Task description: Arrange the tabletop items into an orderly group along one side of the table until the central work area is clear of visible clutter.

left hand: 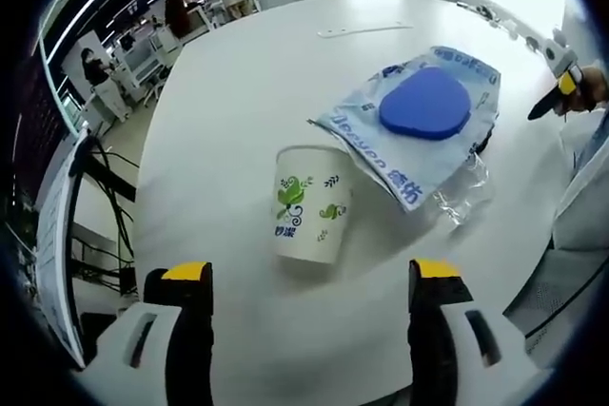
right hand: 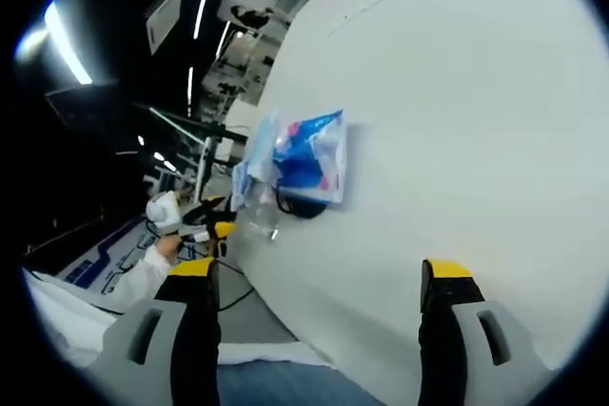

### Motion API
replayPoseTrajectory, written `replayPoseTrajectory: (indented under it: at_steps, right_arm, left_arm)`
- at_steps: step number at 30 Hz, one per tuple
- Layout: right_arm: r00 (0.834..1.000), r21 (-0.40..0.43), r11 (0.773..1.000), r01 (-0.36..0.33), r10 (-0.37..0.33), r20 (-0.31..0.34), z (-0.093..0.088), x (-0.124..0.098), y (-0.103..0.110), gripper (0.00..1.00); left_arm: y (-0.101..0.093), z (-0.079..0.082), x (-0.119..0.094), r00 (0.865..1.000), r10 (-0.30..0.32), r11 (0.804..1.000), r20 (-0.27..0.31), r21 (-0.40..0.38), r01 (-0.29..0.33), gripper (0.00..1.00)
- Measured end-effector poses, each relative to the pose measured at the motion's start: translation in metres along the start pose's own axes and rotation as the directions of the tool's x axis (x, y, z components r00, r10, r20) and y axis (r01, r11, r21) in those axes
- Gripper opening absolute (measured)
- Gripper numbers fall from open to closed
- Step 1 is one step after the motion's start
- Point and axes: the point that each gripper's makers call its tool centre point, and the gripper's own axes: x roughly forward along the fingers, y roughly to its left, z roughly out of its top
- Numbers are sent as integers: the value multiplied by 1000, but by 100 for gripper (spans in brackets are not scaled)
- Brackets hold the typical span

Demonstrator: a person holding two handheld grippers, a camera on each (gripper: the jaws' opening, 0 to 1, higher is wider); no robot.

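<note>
Barely begun, I judge: my left gripper (left hand: pixel 309 278) is spread apart and empty, the paper cup (left hand: pixel 311 203) at frame centre, plastic bag (left hand: pixel 419 121) upper right; my right gripper (right hand: pixel 319 282) likewise parted, holding nothing.

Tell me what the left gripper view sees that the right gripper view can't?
The left gripper view has a white paper cup with green leaf print and a blue rounded pad lying on a blue-and-white plastic package. The right gripper view has a person's hand in a white sleeve at the table edge. Both share the white round table and that package.
</note>
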Motion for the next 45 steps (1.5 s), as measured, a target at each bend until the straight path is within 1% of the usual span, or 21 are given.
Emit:
replayPoseTrajectory:
  at_steps: [5,17,25,34,38,45]
  right_arm:
    - [1000,2,1000,3,-3,2,1,1,-2,86]
    - [1000,30,1000,4,-5,13,0,1,-6,86]
    - [1000,38,999,5,-6,10,-2,2,-6,86]
    - [1000,56,998,8,-9,17,-2,0,-7,86]
    - [1000,62,998,9,-10,17,-1,1,-8,86]
    - [1000,73,997,9,-10,17,-1,2,-11,85]
  left_arm:
    - [0,-1,2,1000,0,1000,-9,11,0,88]
    - [2,-2,5,1000,-3,1000,-19,12,3,87]
    - [2,-2,6,1000,-5,1000,-26,18,5,86]
    - [19,-11,25,1000,-7,1000,-27,16,7,86]
    - [22,-12,29,1000,-7,1000,-28,17,7,86]
    - [22,-13,34,999,-9,1000,-36,25,10,86]
